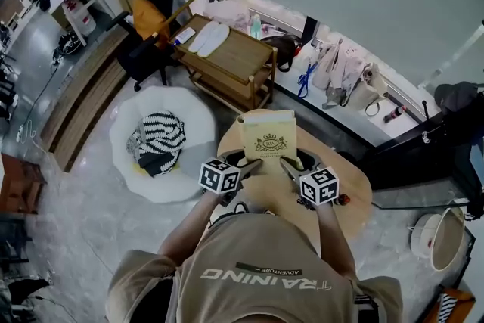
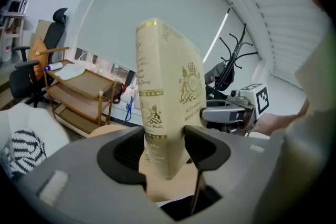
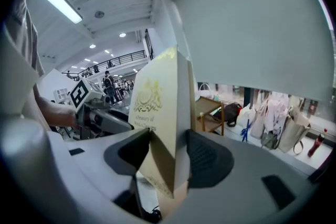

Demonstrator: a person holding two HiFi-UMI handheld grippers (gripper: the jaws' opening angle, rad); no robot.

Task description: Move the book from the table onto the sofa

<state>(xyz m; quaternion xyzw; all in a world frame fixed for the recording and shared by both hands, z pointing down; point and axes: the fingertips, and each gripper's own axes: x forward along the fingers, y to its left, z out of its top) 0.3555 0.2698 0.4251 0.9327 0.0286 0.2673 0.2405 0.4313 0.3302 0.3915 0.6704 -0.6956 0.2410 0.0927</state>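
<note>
Both grippers clamp the book (image 1: 268, 140). The left gripper (image 2: 164, 147) has its jaws pressed on the lower part near the spine. The right gripper (image 3: 168, 152) has its jaws closed on the opposite lower edge. The book stands roughly upright, its cream cover with a gold crest facing the person, over the far half of the round wooden table (image 1: 355, 197). I cannot tell whether its bottom edge touches the tabletop.

The white round sofa (image 1: 193, 117) sits on the floor just off the table's left edge. A black-and-white striped cloth (image 1: 156, 141) is heaped in the middle of its seat. A wooden trolley (image 1: 231, 60) with shelves stands beyond the table's far left edge, close to the sofa's far side. A black office chair (image 1: 151, 4) with an orange cushion is behind the trolley. Bags (image 1: 344, 72) hang in a row along the wall past the table's far edge.
</note>
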